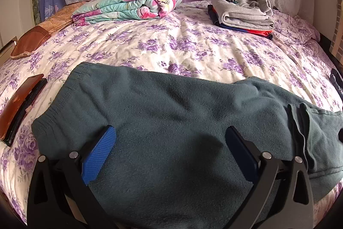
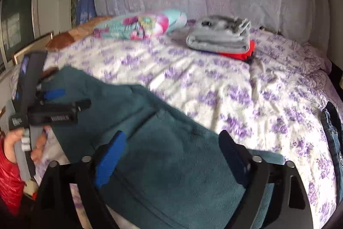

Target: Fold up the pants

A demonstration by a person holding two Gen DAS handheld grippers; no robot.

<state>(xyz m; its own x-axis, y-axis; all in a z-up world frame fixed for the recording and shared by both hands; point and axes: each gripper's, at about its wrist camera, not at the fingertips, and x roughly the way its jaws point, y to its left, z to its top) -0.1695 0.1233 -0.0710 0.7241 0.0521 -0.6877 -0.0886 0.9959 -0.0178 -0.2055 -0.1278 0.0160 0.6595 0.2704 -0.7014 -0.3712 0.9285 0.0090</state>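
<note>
Pants (image 1: 171,121) of dark teal fleece lie spread across the near part of the bed (image 1: 193,46), waistband toward the left. Left claw (image 1: 170,151) hangs over them with its jaws spread wide, gripping nothing, and right claw (image 2: 171,156) likewise stands wide apart above the cloth. Folded grey garment (image 1: 242,10) sits well apart near the headboard.
</note>
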